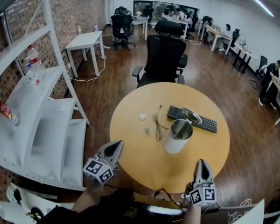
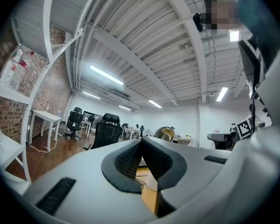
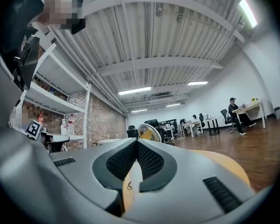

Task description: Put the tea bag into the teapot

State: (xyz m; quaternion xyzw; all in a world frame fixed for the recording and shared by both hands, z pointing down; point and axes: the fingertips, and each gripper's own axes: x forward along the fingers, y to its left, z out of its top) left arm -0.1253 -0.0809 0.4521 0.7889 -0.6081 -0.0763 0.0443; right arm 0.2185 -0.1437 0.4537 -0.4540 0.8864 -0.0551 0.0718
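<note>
A white teapot (image 1: 177, 138) with its metal lid (image 1: 192, 115) flipped open stands near the middle of the round wooden table (image 1: 130, 153). To its left lie two small pale items, one white (image 1: 142, 116) and one greyish (image 1: 147, 130); which is the tea bag I cannot tell. My left gripper (image 1: 117, 145) hovers over the table's near left edge, jaws shut and empty. At the near edge, my right gripper (image 1: 203, 162) is also shut with nothing in it. In the left gripper view the jaws (image 2: 141, 140) meet, with the lid (image 2: 164, 134) beyond. The right gripper view shows touching jaws (image 3: 136, 141) and the lid (image 3: 149, 133).
A black keyboard (image 1: 200, 120) lies behind the teapot and a thin dark cable (image 1: 157, 123) runs beside the pale items. A black office chair (image 1: 163, 59) stands at the table's far side. White shelving (image 1: 42, 125) lines the brick wall on the left.
</note>
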